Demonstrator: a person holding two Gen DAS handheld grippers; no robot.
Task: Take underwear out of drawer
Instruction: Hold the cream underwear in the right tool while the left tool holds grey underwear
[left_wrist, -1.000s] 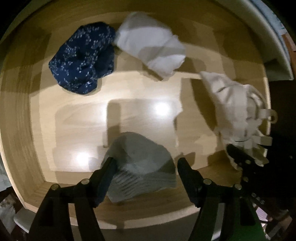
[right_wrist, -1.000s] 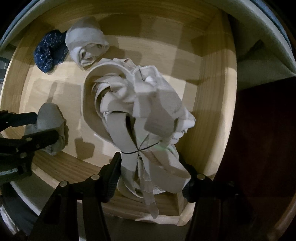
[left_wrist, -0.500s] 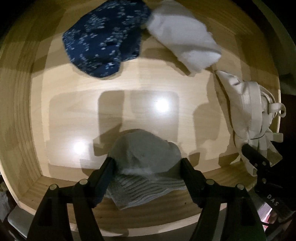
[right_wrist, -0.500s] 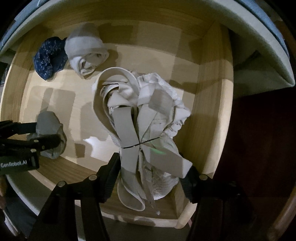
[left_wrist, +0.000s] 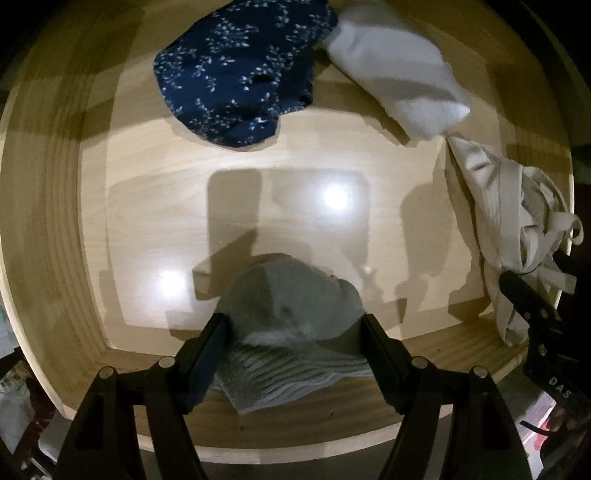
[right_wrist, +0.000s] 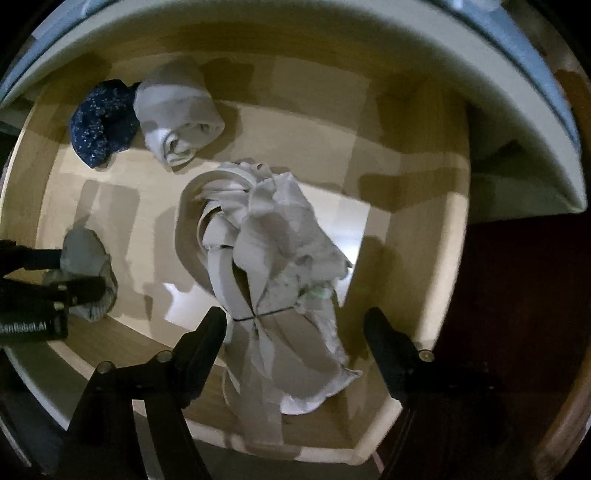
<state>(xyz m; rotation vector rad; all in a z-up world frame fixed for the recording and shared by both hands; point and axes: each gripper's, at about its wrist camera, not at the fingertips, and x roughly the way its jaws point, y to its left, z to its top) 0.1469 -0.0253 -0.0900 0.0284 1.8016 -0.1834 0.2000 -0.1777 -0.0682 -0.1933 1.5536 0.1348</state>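
Looking down into the wooden drawer (left_wrist: 55, 229), I have both tongs pointed at its floor, each over its own bundle. My left gripper (left_wrist: 293, 332) stands spread as wide as it goes, its jaws straddling the grey bundle (left_wrist: 291, 295) that lies by the near wall; the pads sit against its sides, but I judge they are not yet squeezing. I read this as lining up so that one closing pinch gathers the whole roll.

My right gripper (right_wrist: 295, 328) has its jaws opening, with the cream underwear (right_wrist: 273, 254) loose between them: the left pad is beside the cloth, the right pad well clear. The garment is a crumpled heap of flat straps and soft lacy fabric, cinched by a thin dark band, draping over the near edge of the drawer under the tongs.

Beyond both grippers, against the far wall, a navy dotted bundle (left_wrist: 240, 77) touches a white rolled one (left_wrist: 399, 81).
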